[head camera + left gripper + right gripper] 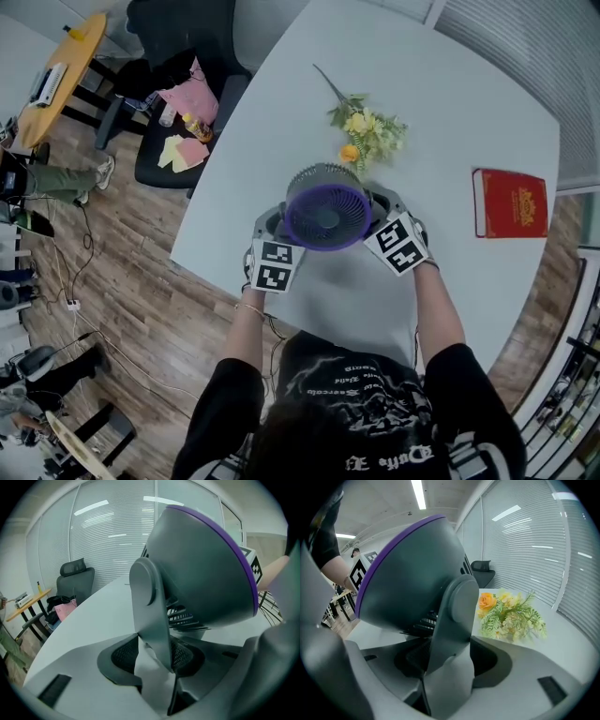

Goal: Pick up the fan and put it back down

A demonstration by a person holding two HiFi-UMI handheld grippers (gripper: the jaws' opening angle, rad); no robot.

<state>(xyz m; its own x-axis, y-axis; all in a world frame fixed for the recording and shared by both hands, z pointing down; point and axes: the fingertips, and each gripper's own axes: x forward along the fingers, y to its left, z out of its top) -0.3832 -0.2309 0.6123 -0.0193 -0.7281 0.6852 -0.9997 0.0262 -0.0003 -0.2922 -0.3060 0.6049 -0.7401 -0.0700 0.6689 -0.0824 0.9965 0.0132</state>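
Left tongs and right tongs each clamp a side arm of the fan, mid desk, flowers at its 12 o'clock. Base contact unclear. Judgement: keep both sides level, squeeze equal; set down slowly, release together.

The fan looks like smooth matt grey plastic with a purple rim of slight sheen, and the pads of the left gripper on its side arm are dark and finely meshed, set in smooth pale-grey plastic. The table is a smooth matt white top, and the floor at its 8 o'clock shows wood-grain planks. At the fan's 3 o'clock lies a book with a smooth red cover and gilt-looking print.
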